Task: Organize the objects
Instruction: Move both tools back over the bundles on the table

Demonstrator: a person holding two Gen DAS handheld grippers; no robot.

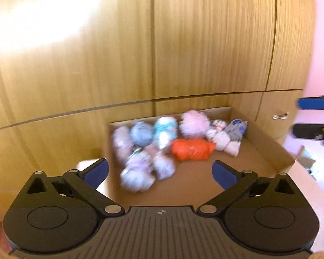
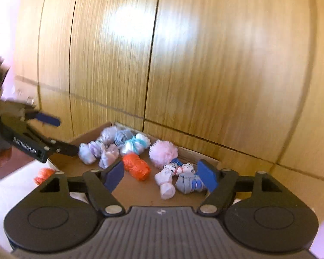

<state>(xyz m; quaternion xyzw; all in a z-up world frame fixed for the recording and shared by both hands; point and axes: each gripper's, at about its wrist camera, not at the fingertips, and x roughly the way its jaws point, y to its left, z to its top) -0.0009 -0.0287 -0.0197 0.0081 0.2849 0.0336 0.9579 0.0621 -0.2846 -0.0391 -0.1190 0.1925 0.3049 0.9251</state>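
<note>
**A:** What do the two tongs look like right now?

**B:** The left gripper (image 1: 159, 171) has its blue-padded jaws spread wide with nothing between them. The right gripper (image 2: 162, 176) also stands open, a little less wide, and it grips nothing either. No earlier picture is given, so only this moment can be told.

**A:** Where are the things being sorted?

**B:** Ahead of and below both tongs sits a shallow cardboard box (image 1: 267, 139), pushed up against a wooden wardrobe (image 1: 118, 54). Inside lie rolled sock bundles (image 1: 138, 172), mostly pale lilac, white and blue, blurred in the left view. The nearest pale bundles lie just ahead of the left gripper's left pad.

**A:** Anything that stands out?

**B:** An orange bundle (image 1: 192, 150) lies mid-box, ahead of the left gripper and between its jaws in the picture, but well apart from the pads. A fluffy pink ball (image 1: 193, 123) sits farther back, near the box's rear wall. In the right view a grey bundle (image 2: 190, 183) and a white patterned bundle (image 2: 169, 178) lie just ahead of the right gripper's right pad; whether the pad touches them cannot be told.

**A:** Anything outside the box?

**B:** A second orange bundle (image 2: 43, 175) lies on the pale surface, left of the right gripper, just outside the box
</note>
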